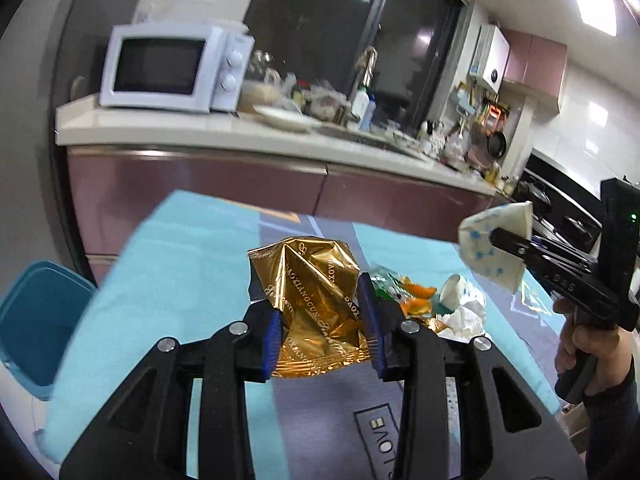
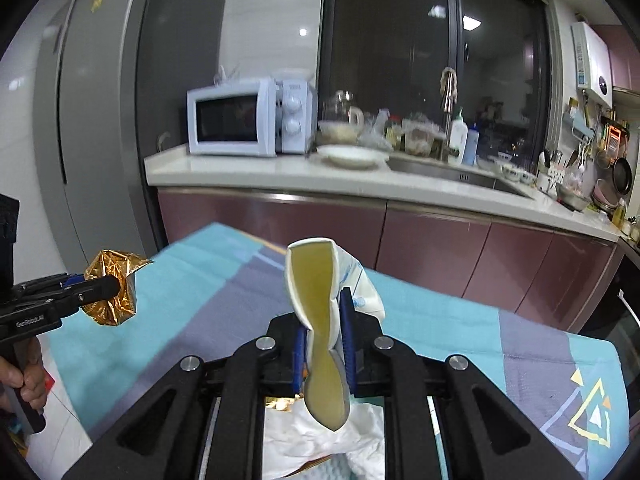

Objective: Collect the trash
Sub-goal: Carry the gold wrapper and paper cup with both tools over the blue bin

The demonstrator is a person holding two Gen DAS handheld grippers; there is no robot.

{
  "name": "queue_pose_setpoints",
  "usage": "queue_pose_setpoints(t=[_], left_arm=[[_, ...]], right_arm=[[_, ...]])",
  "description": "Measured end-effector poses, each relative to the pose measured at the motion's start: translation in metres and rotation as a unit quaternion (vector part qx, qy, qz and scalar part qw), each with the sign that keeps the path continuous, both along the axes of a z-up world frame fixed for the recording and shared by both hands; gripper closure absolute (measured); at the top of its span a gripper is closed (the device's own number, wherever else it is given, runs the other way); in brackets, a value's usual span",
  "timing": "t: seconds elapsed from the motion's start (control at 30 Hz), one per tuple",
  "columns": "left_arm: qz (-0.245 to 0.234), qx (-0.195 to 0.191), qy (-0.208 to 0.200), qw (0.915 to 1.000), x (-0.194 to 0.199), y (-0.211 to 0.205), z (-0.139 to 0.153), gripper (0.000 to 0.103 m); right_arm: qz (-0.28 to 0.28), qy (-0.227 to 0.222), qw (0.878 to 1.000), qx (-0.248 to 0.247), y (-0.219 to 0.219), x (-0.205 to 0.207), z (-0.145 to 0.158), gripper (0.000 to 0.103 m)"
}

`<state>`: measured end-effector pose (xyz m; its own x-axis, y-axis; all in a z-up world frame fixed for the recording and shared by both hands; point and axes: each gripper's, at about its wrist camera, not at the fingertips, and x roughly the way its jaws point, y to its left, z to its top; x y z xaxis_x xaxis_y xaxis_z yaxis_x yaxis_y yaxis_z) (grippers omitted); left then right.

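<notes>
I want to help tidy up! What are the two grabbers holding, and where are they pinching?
The left gripper pinches the gold foil wrapper across its middle. The right gripper squeezes the paper cup flat across its side wall.

Trash pile on table, bin left

Blue bin cut by left-wrist frame's left edge, contents not visible. Gold wrapper hides part of the trash pile behind it; pile items too jumbled to sort. Crushed paper cup covers the white tissue below in right-wrist view, tissue cut at bottom edge. Countertop clutter by the sink is blurred, labels unreadable. Person's hand cropped at right edge.
</notes>
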<state>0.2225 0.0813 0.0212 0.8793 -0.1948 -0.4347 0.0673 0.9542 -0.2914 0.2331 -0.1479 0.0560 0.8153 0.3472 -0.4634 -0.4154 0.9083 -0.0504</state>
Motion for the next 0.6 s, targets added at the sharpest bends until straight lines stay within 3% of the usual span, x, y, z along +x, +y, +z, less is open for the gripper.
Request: queue_pose_setpoints(t=[0.3, 0.6], left_arm=[[0.058, 0.016, -0.047, 0.9971, -0.083, 0.049, 0.033, 0.068], [0.15, 0.037, -0.065, 0.9859, -0.17, 0.114, 0.048, 0.068]], right_arm=[[0.064, -0.038, 0.996, 0.043, 0.027, -0.059, 0.032, 0.089], [0.178, -0.026, 0.981, 0.079, 0.096, -0.08, 0.037, 0.089]])
